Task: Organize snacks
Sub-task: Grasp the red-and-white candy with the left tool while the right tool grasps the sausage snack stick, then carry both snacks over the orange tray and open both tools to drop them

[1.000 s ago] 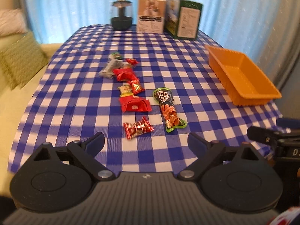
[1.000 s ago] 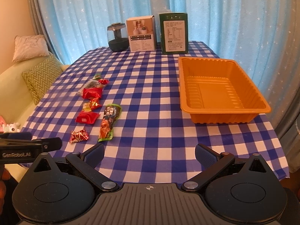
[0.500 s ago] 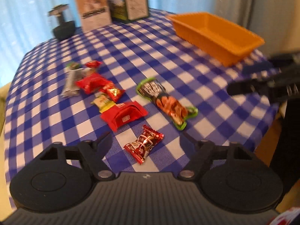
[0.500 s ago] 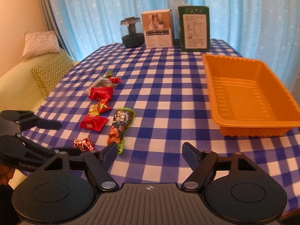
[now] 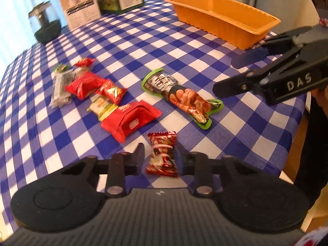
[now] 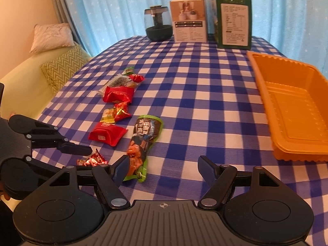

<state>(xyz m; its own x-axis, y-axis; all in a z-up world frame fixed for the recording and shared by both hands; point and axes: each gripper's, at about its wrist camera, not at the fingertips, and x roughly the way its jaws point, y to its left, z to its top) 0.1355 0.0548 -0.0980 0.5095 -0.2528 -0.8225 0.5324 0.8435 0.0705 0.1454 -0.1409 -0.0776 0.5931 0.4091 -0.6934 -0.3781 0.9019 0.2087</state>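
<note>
Candy clamped between left gripper jaws

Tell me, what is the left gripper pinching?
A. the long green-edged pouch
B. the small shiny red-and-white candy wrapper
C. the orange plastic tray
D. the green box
B: the left gripper has its jaws closed on the small shiny red-and-white candy wrapper, while everything else lies apart on the checked cloth.
</note>
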